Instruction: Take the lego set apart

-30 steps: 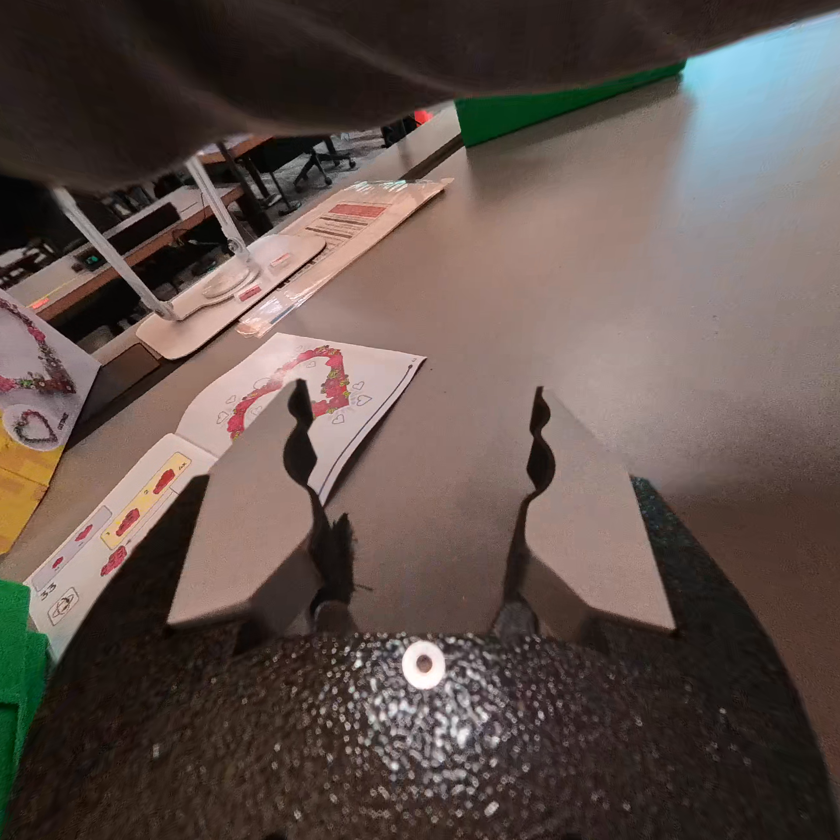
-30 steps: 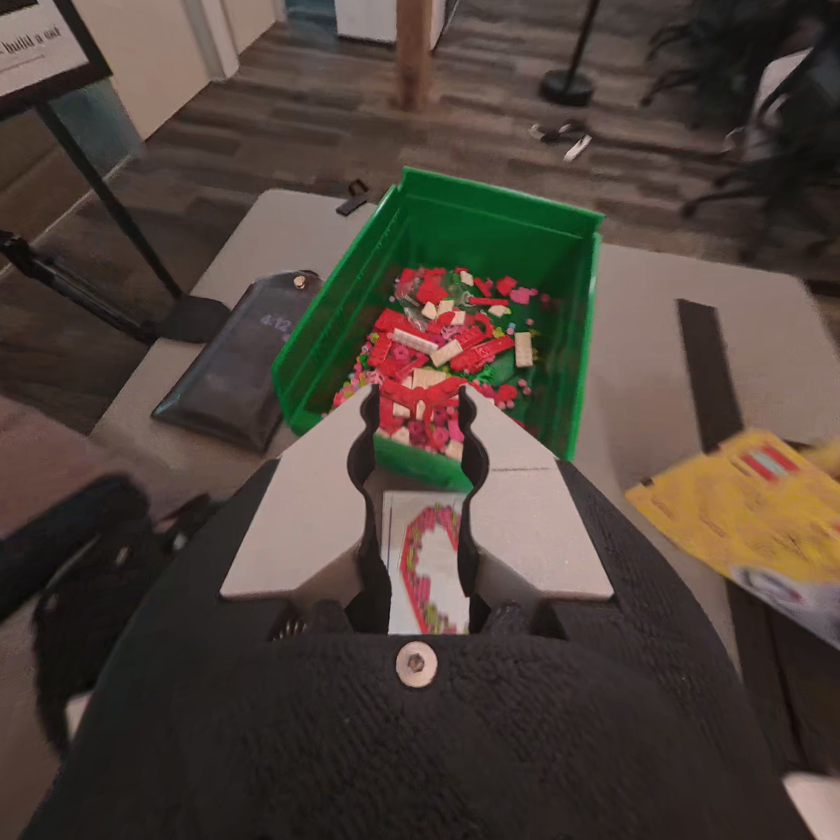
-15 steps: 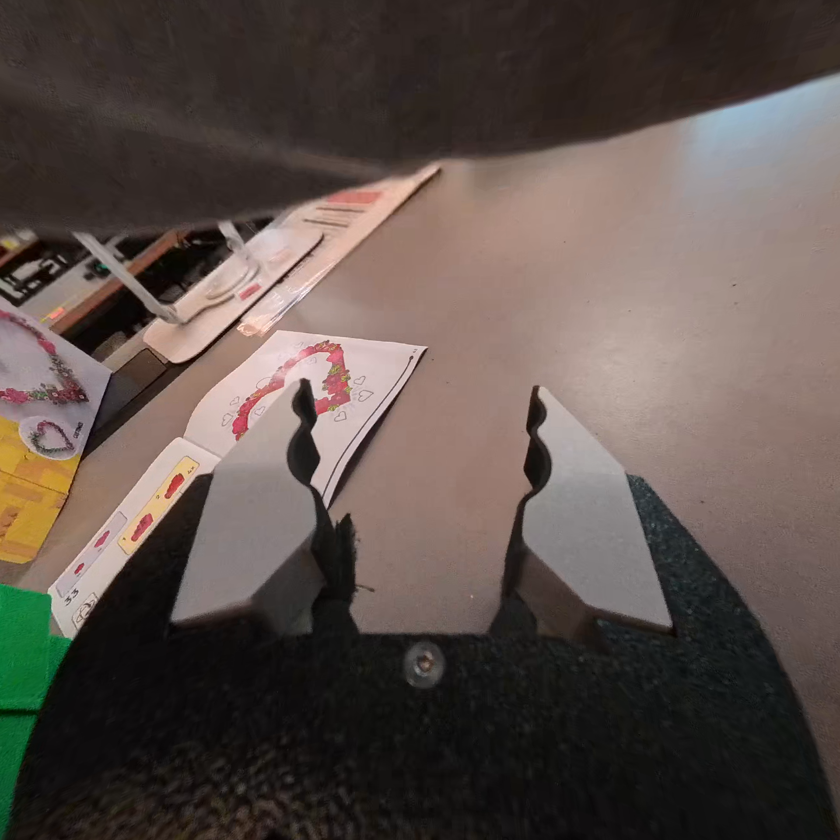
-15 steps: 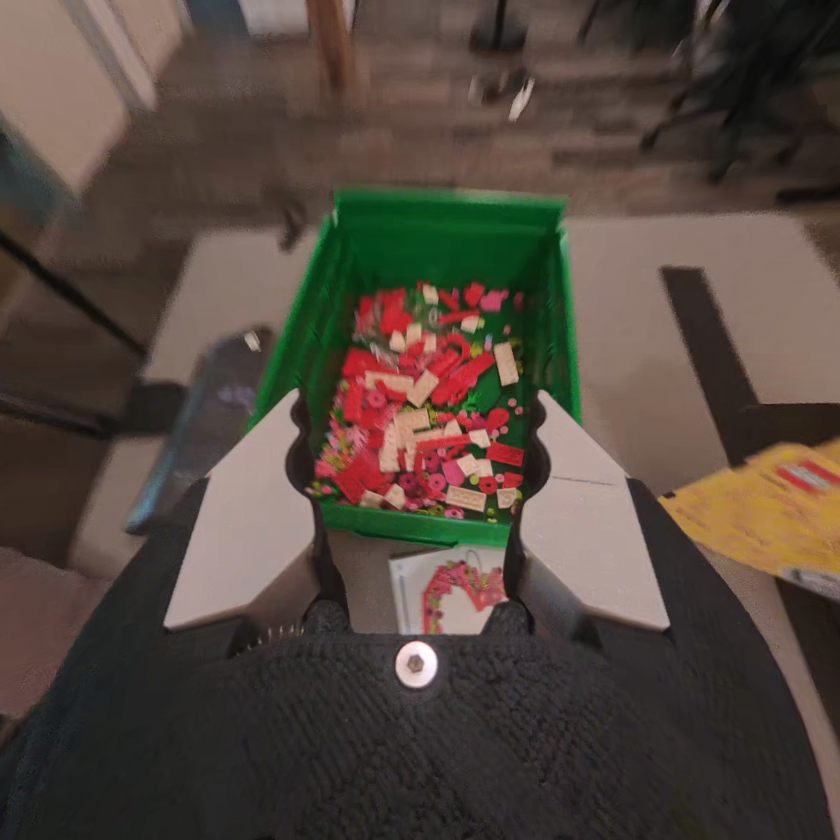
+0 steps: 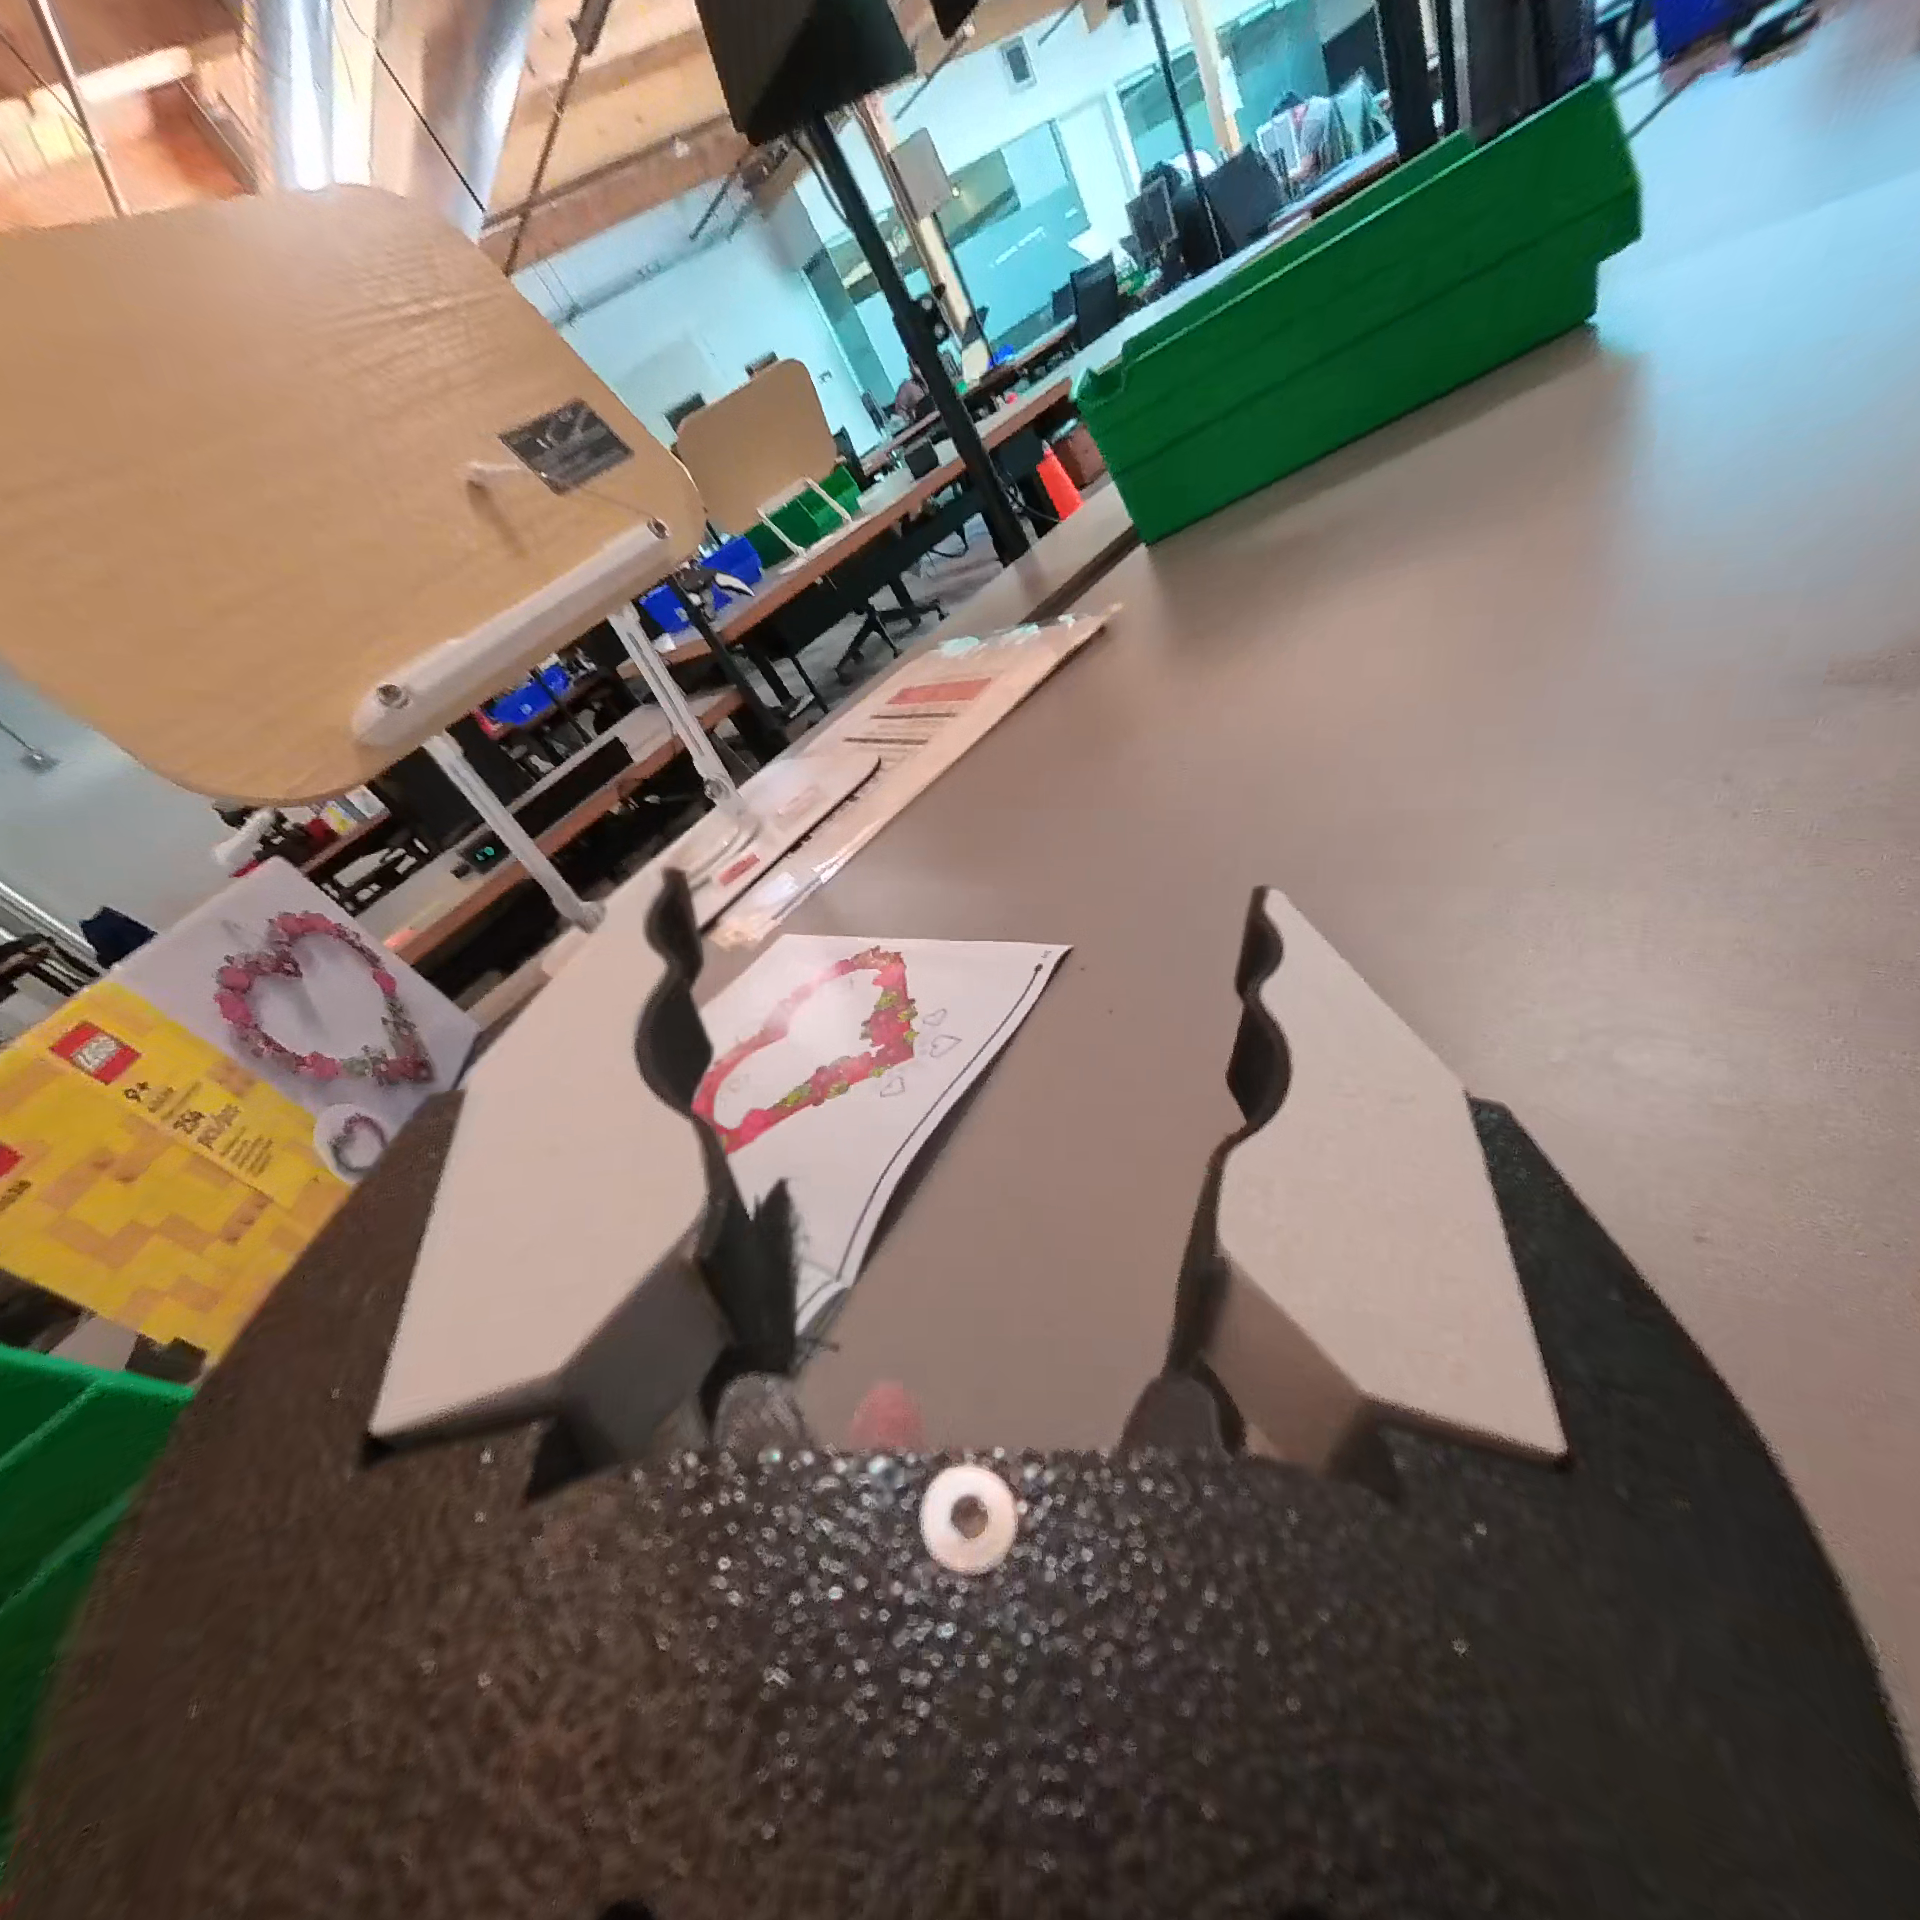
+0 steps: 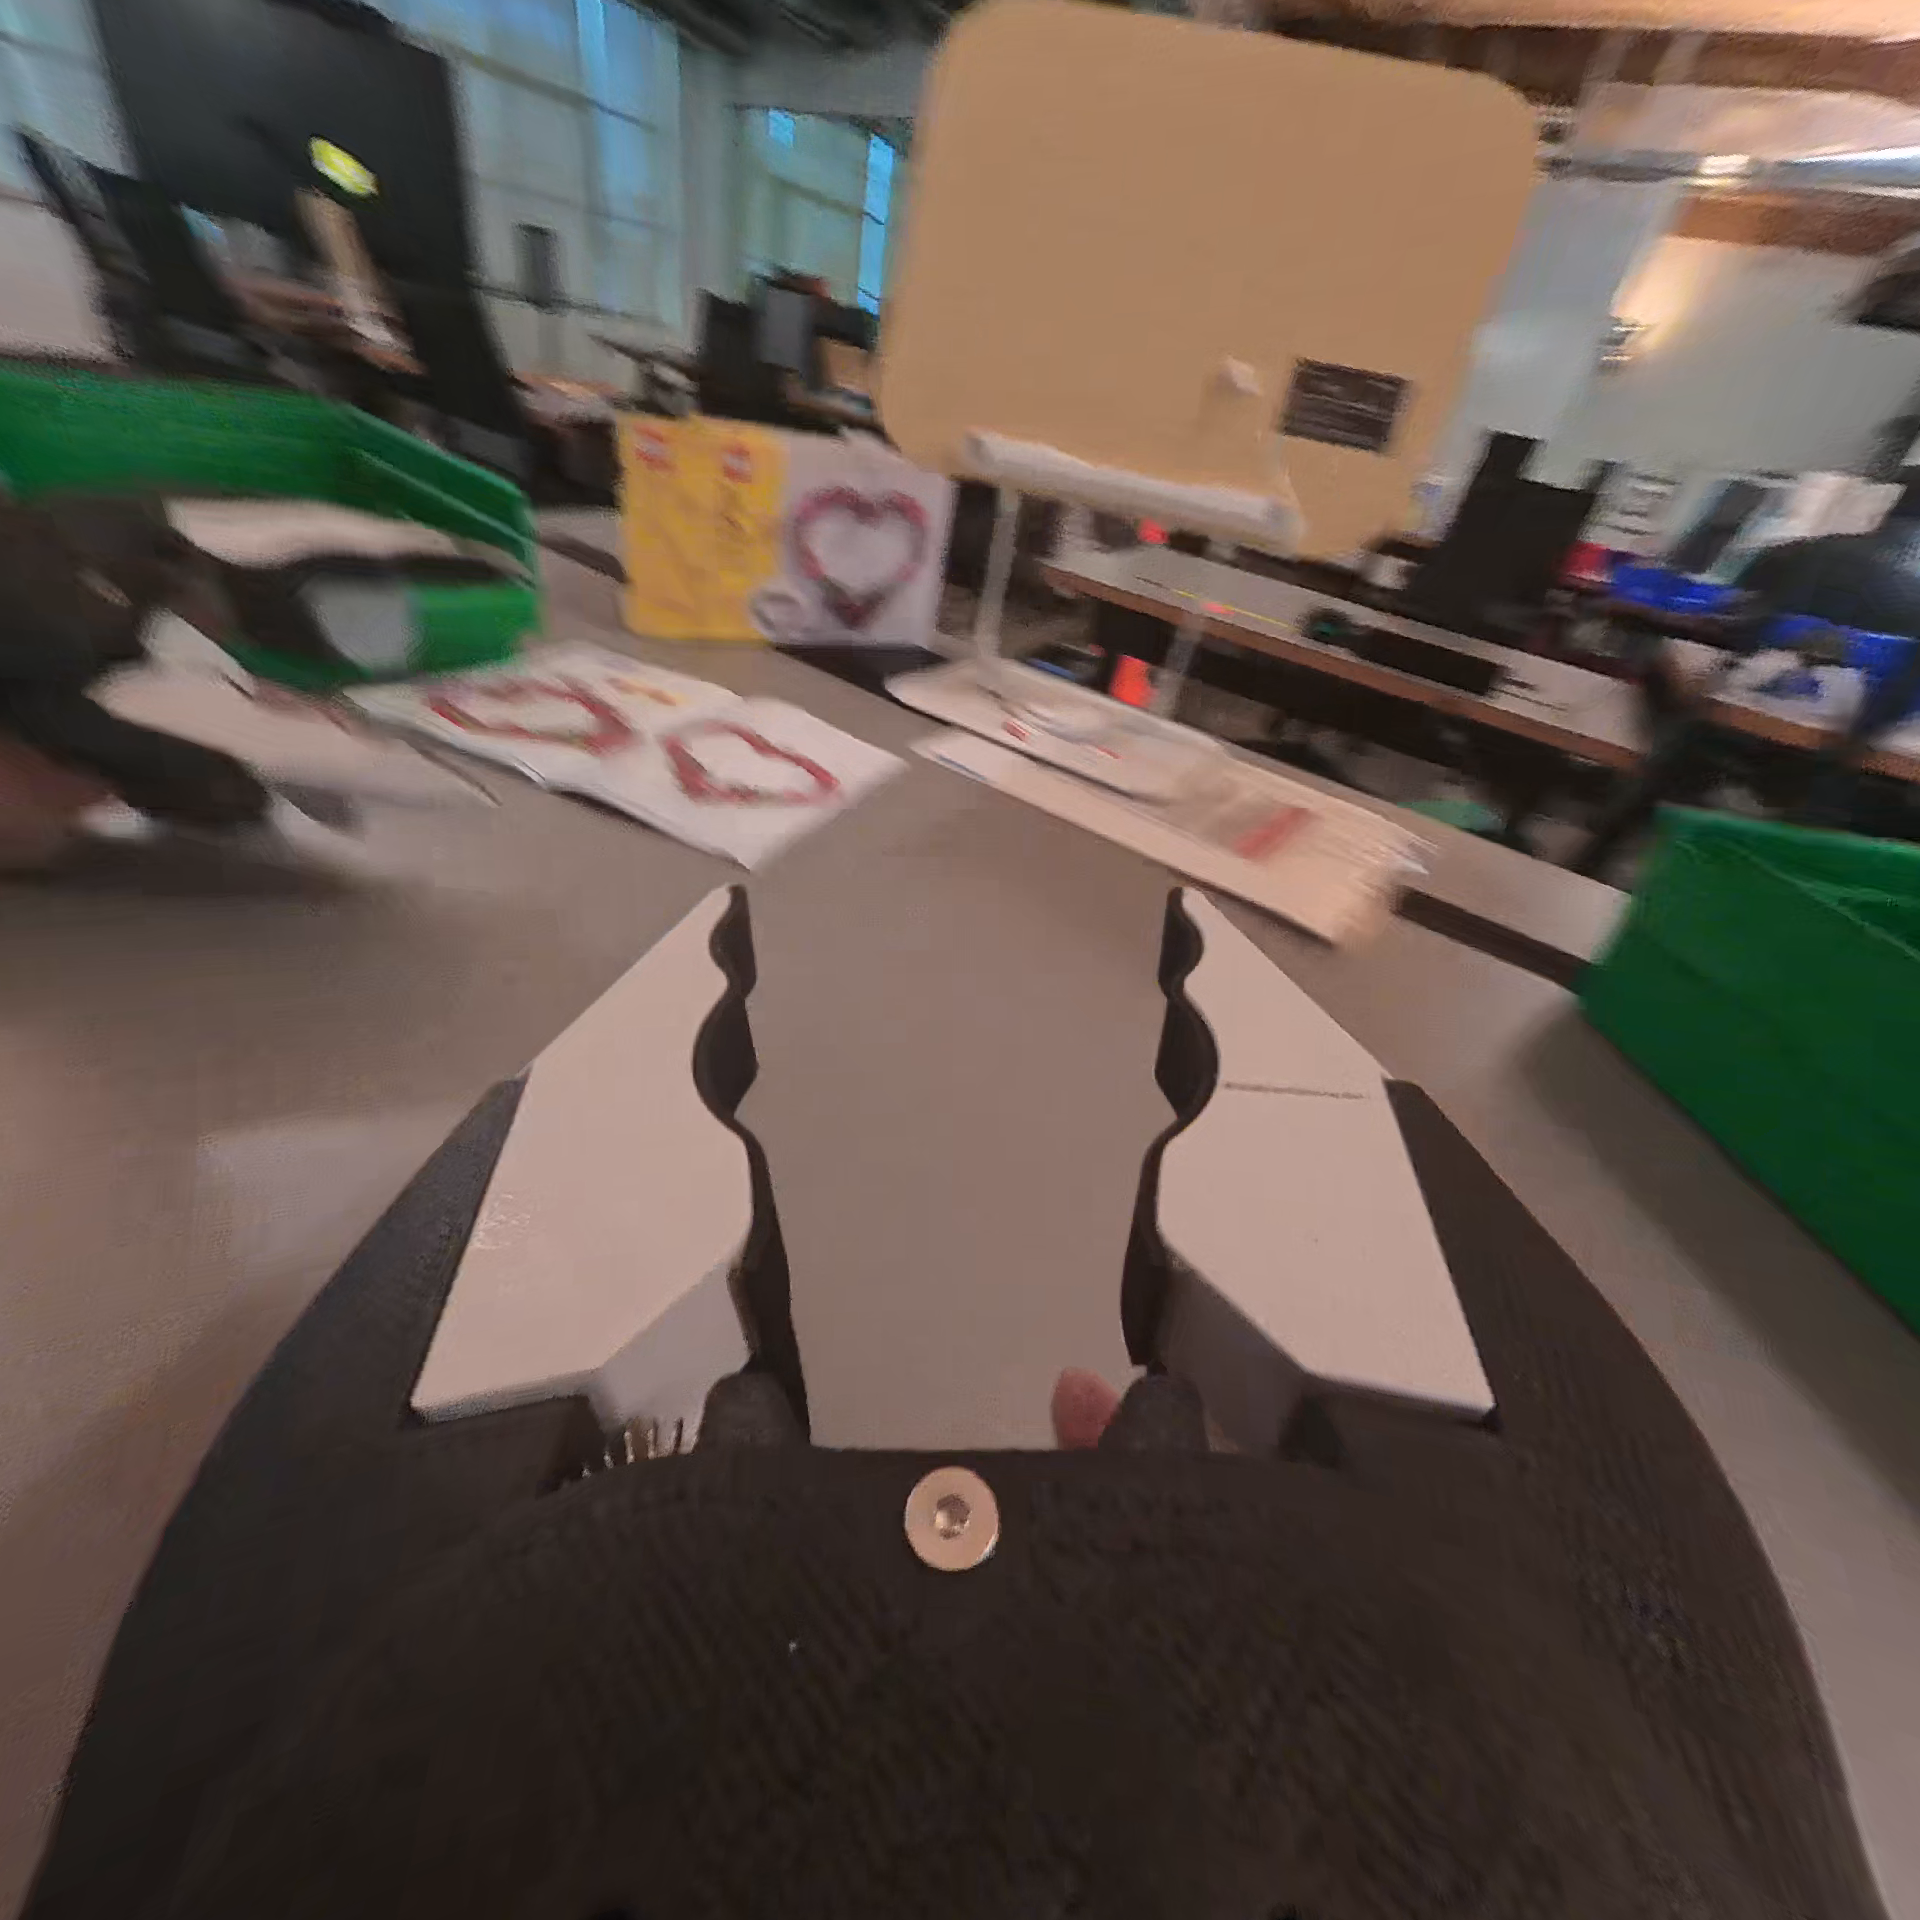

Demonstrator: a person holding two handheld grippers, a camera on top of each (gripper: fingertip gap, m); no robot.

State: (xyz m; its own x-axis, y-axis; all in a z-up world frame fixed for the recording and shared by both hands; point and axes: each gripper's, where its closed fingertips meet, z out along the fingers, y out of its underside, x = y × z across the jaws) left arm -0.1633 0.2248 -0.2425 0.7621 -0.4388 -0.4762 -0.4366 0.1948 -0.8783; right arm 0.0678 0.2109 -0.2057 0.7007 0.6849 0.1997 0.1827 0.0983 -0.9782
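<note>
My left gripper (image 5: 966, 904) is open and empty, low over the grey table (image 5: 1455, 831). An open instruction booklet (image 5: 862, 1049) with a red heart picture lies just beyond its left finger. My right gripper (image 6: 954, 904) is open and empty over bare table (image 6: 935, 1091). The right wrist view is blurred by motion. The booklet (image 6: 665, 748) lies ahead to its left, and the yellow and white lego box (image 6: 779, 540) stands behind it. The left gripper (image 6: 260, 613) shows as a dark blur at far left. No bricks show in either view.
A green bin corner (image 5: 52, 1475) is at the lower left and stacked green bins (image 5: 1351, 343) stand far right. The lego box (image 5: 156, 1143) stands left. A wooden board on a clear stand (image 6: 1195, 270) and a laminated sheet (image 6: 1195, 821) lie ahead. Another green bin (image 6: 1766, 987) is right.
My right gripper opened wide and swung up from the green bin of loose bricks to face across the table. The dark cloth over the left wrist view has gone; the left jaws stay open.
</note>
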